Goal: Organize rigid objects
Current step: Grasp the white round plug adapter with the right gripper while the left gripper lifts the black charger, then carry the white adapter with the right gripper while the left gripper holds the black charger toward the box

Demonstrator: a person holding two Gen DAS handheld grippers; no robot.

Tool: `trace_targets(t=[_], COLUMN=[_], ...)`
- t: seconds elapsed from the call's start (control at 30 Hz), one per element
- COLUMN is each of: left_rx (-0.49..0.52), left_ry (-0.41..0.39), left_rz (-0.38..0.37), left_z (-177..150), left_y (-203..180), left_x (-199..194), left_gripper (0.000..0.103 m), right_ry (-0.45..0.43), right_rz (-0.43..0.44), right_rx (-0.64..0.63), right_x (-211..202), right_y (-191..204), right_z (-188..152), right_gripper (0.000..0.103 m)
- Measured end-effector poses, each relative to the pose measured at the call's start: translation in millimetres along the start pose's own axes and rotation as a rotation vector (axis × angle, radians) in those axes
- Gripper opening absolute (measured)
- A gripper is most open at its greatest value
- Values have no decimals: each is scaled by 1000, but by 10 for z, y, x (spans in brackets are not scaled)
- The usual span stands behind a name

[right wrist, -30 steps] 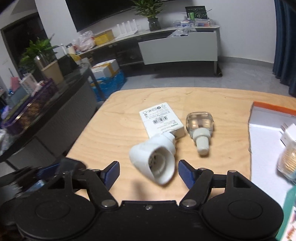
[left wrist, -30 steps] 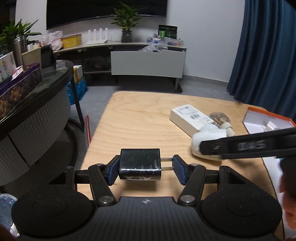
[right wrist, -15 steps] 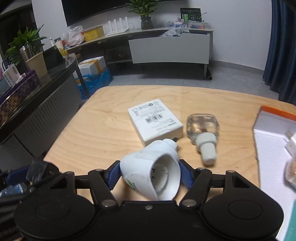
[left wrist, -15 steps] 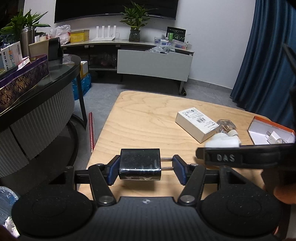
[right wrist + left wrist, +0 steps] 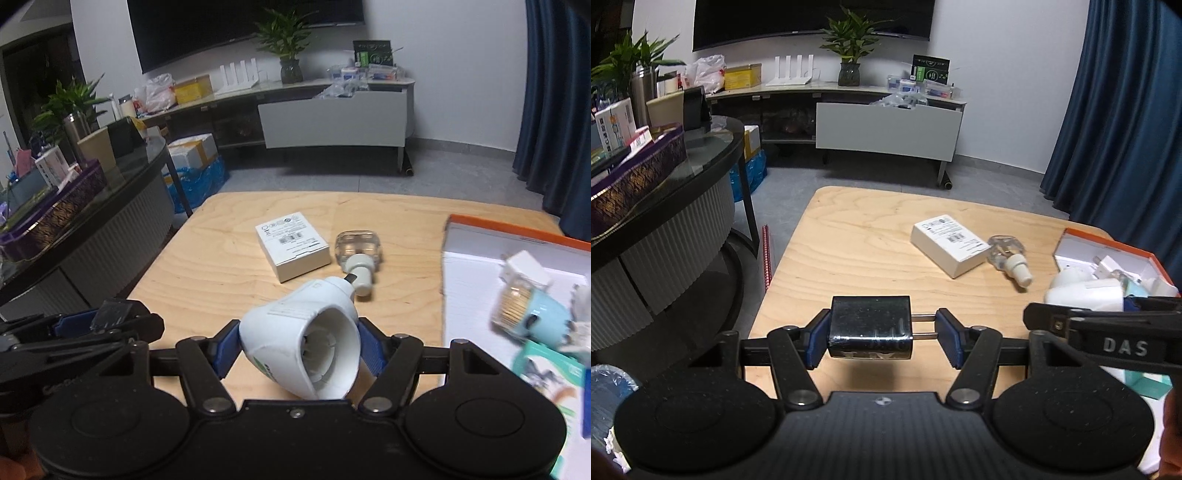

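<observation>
Room: white walls, a dark wall screen, a potted green plant on a long low sideboard, deep blue curtains at the right, grey floor.
Bench: pale plywood bench with rounded corners, carrying the loose things.
Left gripper: black two-finger left gripper with blue pads, closed on a glossy black cube-shaped plug adapter; one pad presses the adapter's body, the other meets the tips of its two metal prongs. It hangs above the near left part of the bench.
Right gripper: black two-finger right gripper with blue pads, clamped on a white plastic cone-shaped plug-in diffuser housing, hollow wide end toward the camera, narrow end pointing far; held clear of the bench.
White box: flat white cardboard box with barcode label, lying mid-bench.
Bottle: small clear glass refill bottle with a white neck, on its side just right of the white box, neck toward the near side.
Tray: orange-edged white cardboard tray at the right of the bench, holding a white plug, a light blue container of wooden sticks and other small items too blurred to tell.
Side table: dark glass-topped round table at the left, holding a purple patterned box.
</observation>
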State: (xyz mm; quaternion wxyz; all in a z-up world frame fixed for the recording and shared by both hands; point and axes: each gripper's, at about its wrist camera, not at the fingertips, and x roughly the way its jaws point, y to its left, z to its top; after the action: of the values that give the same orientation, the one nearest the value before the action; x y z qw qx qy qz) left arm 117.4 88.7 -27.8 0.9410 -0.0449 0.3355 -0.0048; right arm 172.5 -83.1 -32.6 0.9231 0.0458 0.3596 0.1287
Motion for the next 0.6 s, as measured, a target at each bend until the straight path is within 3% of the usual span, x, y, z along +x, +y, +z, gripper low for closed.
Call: trace_targets(t=[0.6], left_rx=[29], left_ry=[-9], left_rz=[-27], left_z=[-173], left_y=[-397], left_x=[-538], left_gripper=[61], right_ry=[-62], right_rz=[-12], right_rx=[-1], right_x=[-1050], right_y=[-188], right_z=[-419], right_gripper=[79])
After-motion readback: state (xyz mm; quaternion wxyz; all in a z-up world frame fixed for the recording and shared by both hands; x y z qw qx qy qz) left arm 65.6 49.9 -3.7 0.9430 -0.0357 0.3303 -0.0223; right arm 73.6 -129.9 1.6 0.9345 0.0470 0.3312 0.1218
